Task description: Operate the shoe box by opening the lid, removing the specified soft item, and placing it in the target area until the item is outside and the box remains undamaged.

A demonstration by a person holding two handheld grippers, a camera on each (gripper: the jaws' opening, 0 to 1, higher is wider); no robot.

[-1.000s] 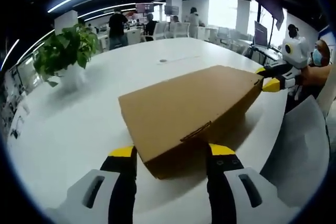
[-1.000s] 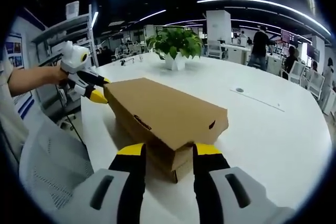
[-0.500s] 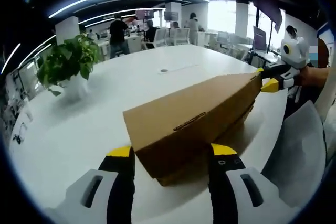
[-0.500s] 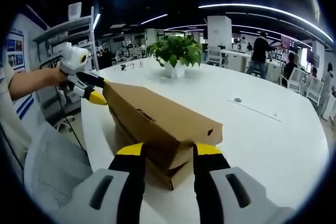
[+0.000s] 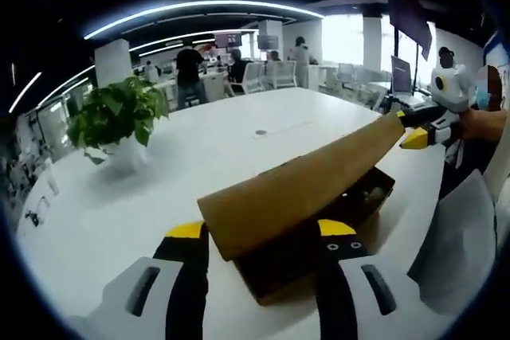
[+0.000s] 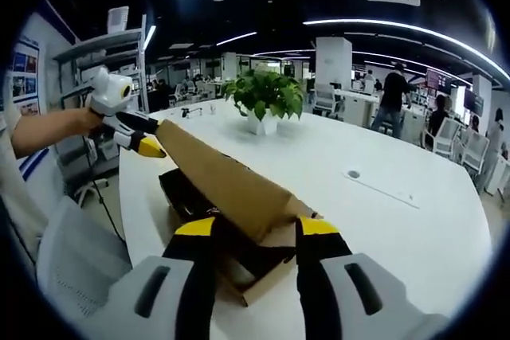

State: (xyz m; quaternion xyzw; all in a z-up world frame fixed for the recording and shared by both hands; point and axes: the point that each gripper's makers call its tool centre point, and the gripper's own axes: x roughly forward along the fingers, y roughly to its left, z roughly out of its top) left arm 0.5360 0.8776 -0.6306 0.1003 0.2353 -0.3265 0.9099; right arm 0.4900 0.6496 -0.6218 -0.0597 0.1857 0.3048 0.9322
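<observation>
Both jaw pairs clamped on lid (image 5: 295, 197) ends: left gripper (image 5: 261, 232), right gripper (image 6: 249, 228). Lid-opening step; box (image 6: 199, 212) interior dark. Next: tip lid clear.

The shoe box (image 5: 335, 220) is set on the table (image 5: 199, 141), the lid (image 5: 303, 189) tilted above it. The potted plant (image 5: 115, 117) is placed well behind.
</observation>
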